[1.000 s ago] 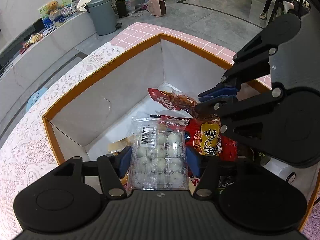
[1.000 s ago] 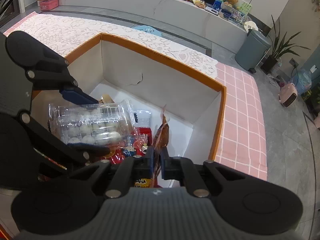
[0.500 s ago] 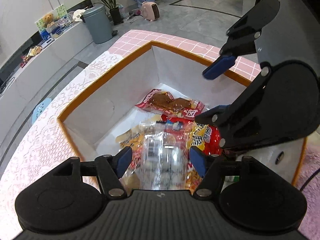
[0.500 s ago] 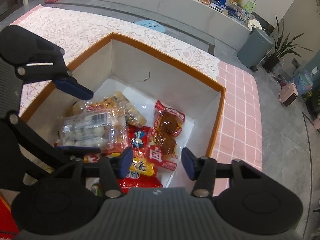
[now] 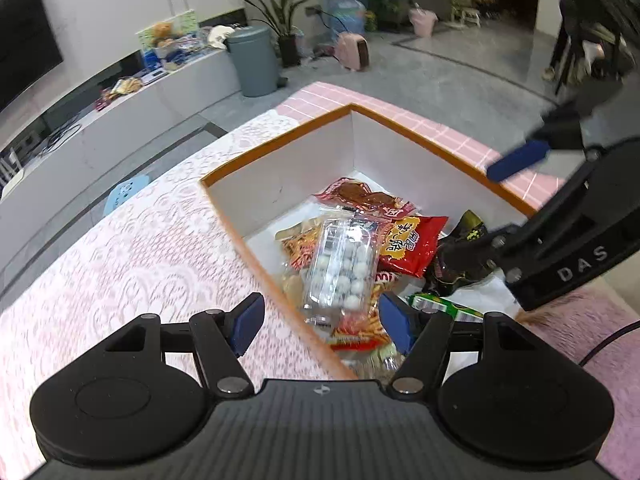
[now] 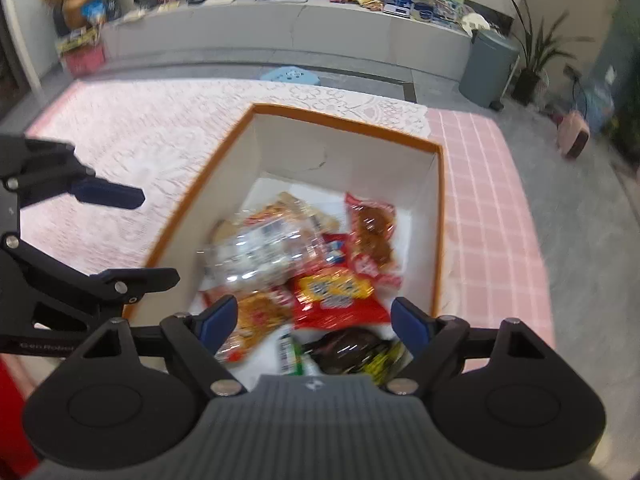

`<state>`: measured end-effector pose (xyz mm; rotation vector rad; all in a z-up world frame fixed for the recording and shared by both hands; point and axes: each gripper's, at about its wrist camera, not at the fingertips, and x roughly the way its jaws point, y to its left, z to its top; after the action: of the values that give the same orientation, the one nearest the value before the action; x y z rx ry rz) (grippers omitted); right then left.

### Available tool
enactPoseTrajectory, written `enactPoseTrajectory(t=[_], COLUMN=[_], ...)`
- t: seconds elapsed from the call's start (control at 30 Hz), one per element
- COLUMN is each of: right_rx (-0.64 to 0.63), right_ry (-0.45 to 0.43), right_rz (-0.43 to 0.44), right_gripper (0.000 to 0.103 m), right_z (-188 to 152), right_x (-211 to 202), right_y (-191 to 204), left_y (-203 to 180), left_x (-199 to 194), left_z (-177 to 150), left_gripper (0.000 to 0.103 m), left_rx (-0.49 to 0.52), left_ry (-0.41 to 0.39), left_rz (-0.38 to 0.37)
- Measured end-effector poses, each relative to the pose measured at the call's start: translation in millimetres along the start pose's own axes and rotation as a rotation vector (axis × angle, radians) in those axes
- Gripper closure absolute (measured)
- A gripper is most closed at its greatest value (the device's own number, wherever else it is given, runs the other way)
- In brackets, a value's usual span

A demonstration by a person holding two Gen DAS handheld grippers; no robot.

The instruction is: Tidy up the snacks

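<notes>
An orange-rimmed box (image 5: 280, 142) (image 6: 344, 116) with white walls holds several snack packs. A clear pack of white balls (image 5: 342, 264) (image 6: 256, 252) lies on top, beside a red-brown meat packet (image 5: 364, 200) (image 6: 372, 236), a red chip bag (image 5: 408, 244) (image 6: 332, 296) and a dark packet (image 5: 460, 256) (image 6: 352, 350). My left gripper (image 5: 320, 320) hangs open above the box's near-left rim, nothing between its pads. My right gripper (image 6: 314, 318) hovers over the box with its jaws opening and nothing pressed between them.
The box stands on a table with a white lace cloth (image 5: 132, 248) and a pink checked cloth (image 6: 488, 200). Beyond are a grey bin (image 5: 254, 60), a blue stool (image 5: 126, 196), a pink heater (image 5: 354, 50) and a long low cabinet (image 6: 280, 32).
The left gripper let go of the clear ball pack and the right let go of the meat packet. Both packs now lie in the box. Both grippers rose and drew back.
</notes>
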<state>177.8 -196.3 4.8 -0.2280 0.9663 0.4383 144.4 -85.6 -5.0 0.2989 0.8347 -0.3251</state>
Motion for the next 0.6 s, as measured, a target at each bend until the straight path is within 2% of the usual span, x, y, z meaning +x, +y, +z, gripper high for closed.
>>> enactPoseTrajectory(t=[0.2,0.33,0.6], right_rx=[0.148,0.204,0.216], right_ry=[-0.014,-0.018,-0.176], right_rz=[0.1,0.103,0.085], right_gripper=[0.014,0.014,0.011], right_z=[-27,-45,-83], right_x=[-15,-14,-31], right_y=[13,23,55], left_y=[2,3,-2], left_x=[-24,-36,-61], left_z=[-26,-43,-75], left_gripper=[0.026,0.026,0.026], left_rx=[-0.065,-0.114,-0.21], left_ry=[-0.05,-0.091,-0.181], left_rz=[0.044,0.063,0.129])
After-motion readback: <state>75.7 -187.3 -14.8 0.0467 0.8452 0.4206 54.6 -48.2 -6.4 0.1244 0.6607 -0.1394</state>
